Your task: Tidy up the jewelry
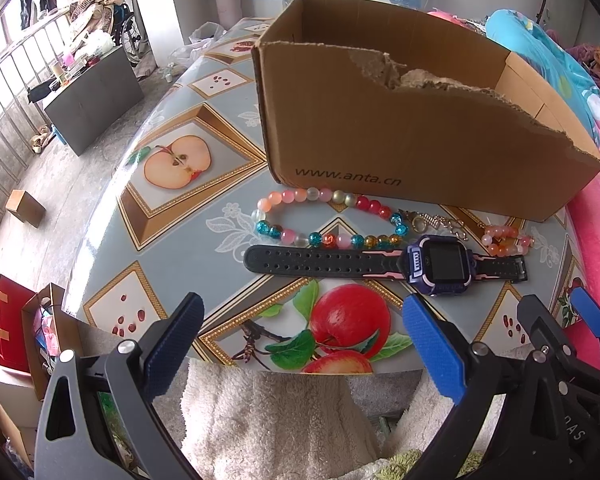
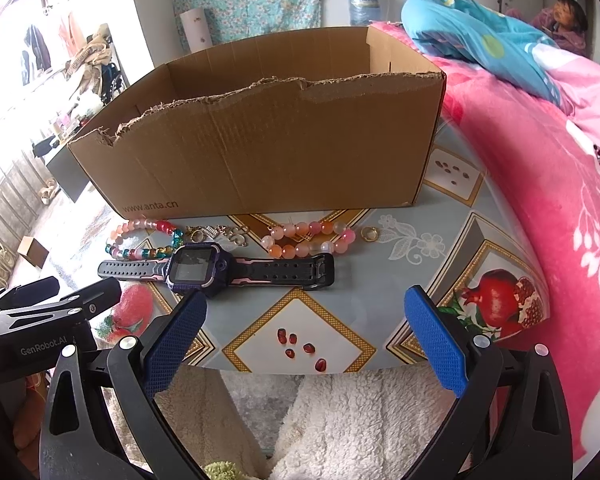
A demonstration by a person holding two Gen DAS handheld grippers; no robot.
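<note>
A torn-edged cardboard box (image 1: 400,128) (image 2: 280,148) stands open on the fruit-print table (image 1: 204,240) (image 2: 428,256). Along its front lie a multicolour bead bracelet (image 1: 315,239) (image 2: 162,226), a metal chain with clasps (image 1: 432,222) (image 2: 216,234), a pink-orange bead bracelet (image 1: 504,249) (image 2: 288,251) and a gold ring (image 2: 369,234). A black-and-purple smartwatch (image 1: 440,264) (image 2: 192,268) lies flat just nearer. My left gripper (image 1: 303,302) (image 2: 72,290) hovers open at the table's near edge, short of the watch strap. My right gripper (image 2: 307,298) (image 1: 556,308) is open beside it, short of the watch's buckle end.
Pink flowered bedding (image 2: 540,200) rises along the table's right side, with a blue quilt (image 2: 480,40) and a person (image 2: 568,16) behind. A white fleece garment (image 2: 360,420) lies below the near edge. Left of the table the floor holds a dark cabinet (image 1: 92,96) and bags (image 1: 16,328).
</note>
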